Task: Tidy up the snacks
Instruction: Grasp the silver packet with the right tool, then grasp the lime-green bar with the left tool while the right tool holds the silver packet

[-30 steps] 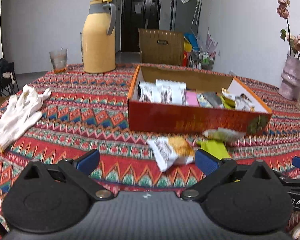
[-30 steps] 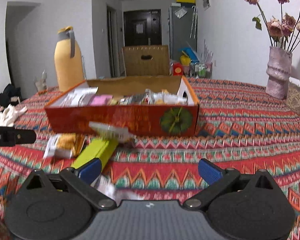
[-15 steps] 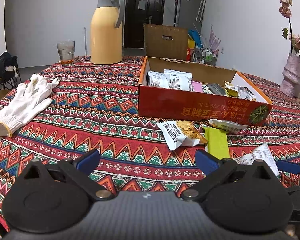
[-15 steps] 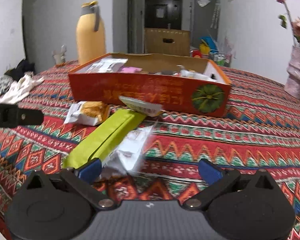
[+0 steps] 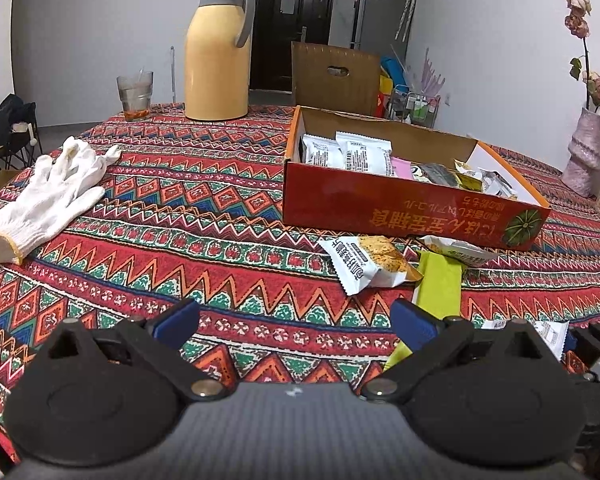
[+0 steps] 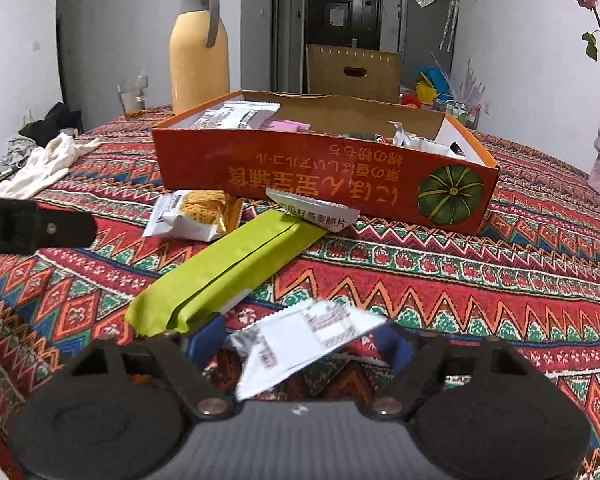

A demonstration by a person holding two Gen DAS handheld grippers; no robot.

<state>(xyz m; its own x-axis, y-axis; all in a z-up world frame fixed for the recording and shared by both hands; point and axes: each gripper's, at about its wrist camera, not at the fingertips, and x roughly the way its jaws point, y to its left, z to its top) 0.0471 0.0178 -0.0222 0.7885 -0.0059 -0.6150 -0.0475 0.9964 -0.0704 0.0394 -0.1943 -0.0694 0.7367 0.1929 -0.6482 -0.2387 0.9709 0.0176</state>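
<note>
Though upside down, yellow lettering (image 6: 316,178) on box (image 6: 196,160).

We are in a home: a patterned tablecloth (image 5: 204,216), thermos jug (image 5: 217,52), fridge (image 5: 382,12), front door (image 5: 290,20) and vase of flowers (image 5: 590,152).

Even indoor light, soft shadows, fisheye-bent edges, dark corners, mostly sharp

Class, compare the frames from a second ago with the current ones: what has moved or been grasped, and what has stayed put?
The right gripper moved in over the white snack packet beside the green packet, and its jaws have just been closing around it; contact isn't clear. The left gripper stayed open and empty. The orange box, cracker packet, glove and flask stayed put.
</note>
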